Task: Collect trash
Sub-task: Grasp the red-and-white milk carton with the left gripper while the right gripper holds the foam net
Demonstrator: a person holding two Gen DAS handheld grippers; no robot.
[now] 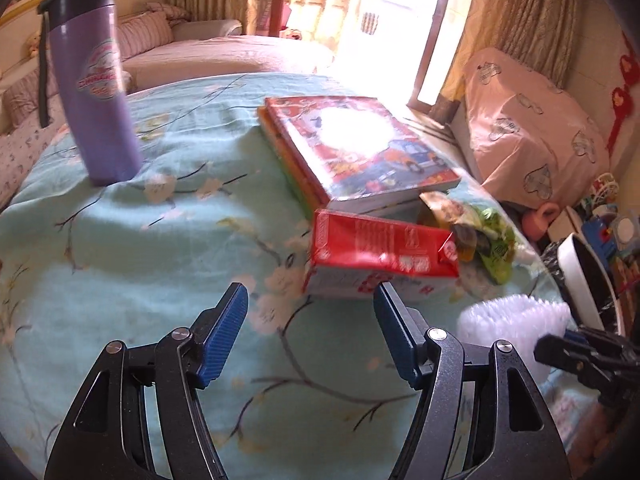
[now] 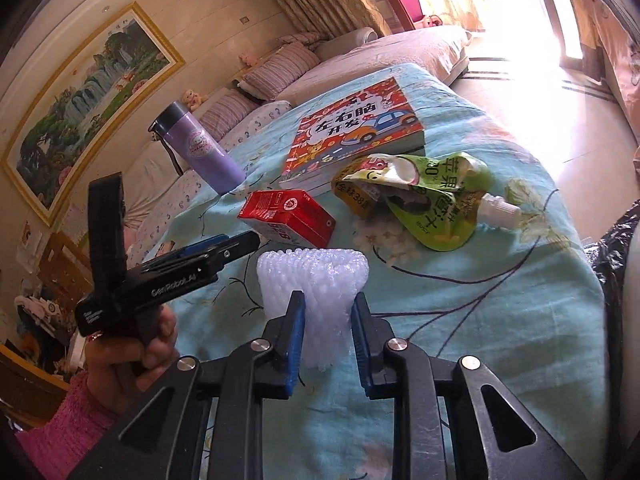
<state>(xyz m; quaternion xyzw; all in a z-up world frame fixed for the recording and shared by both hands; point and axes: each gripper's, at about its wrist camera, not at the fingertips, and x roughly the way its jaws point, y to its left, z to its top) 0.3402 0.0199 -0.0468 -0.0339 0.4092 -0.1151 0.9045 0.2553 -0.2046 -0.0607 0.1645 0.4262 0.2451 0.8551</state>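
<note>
Here the flask [image 2: 200, 148] stands far left, next to the books [image 2: 352, 136], neither being trash. The left gripper [image 1: 312, 312] hangs with jaws open and empty just short of the red carton [image 1: 380, 256], so I judge the carton is its target: it needs to advance and close. Right of that, the right gripper [image 2: 328, 320] is clamped on the foam net [image 2: 316, 280]. The crumpled pouch [image 2: 432, 196] lies farther right; the bin [image 1: 588, 280] waits at the table's right edge.
</note>
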